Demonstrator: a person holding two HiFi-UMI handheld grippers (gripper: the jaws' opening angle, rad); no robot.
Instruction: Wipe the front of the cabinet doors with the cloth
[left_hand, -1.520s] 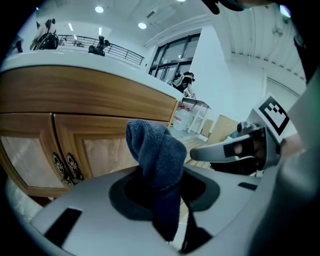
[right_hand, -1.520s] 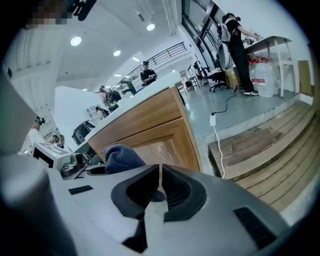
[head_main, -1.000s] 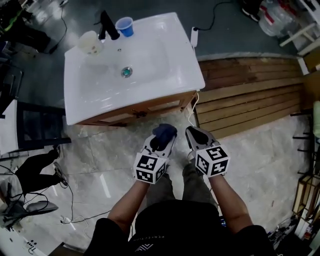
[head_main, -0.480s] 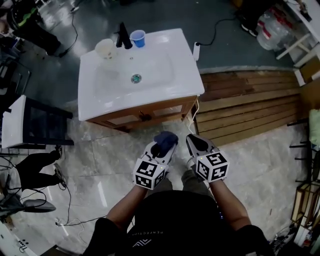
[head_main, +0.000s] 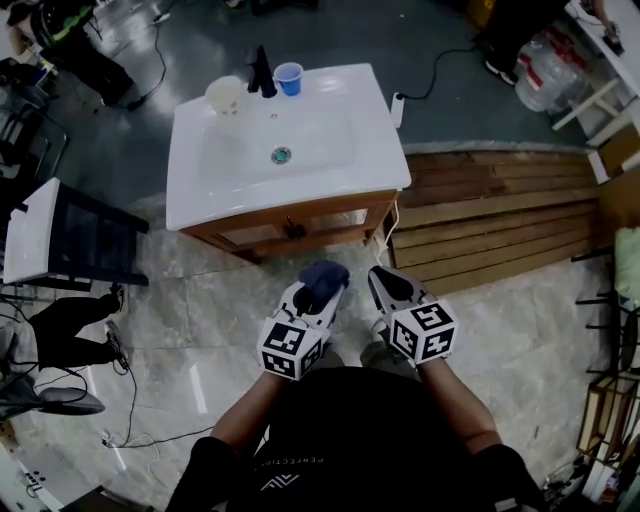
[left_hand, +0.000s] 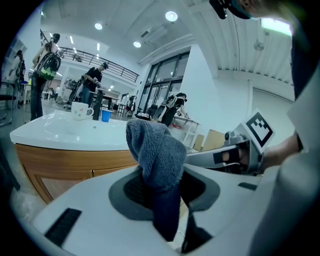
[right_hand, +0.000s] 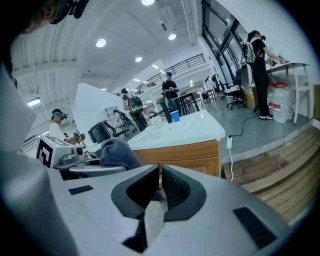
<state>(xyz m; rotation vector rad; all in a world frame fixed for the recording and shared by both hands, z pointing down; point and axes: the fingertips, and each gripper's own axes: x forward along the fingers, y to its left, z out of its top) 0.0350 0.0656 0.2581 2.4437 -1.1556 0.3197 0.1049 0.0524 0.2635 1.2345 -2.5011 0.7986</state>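
A blue-grey cloth (head_main: 325, 275) is bunched and clamped in the left gripper (head_main: 315, 292), in front of the wooden vanity's cabinet doors (head_main: 262, 233) but apart from them, while the right gripper (head_main: 388, 285) alongside is closed on nothing, so wiping seems not yet begun.

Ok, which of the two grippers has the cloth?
The left gripper: its jaws are shut on the blue-grey towelling cloth. The right gripper has its jaws together with nothing between them.

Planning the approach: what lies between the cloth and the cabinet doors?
Only bare floor between cloth and doors, seen in the head view.
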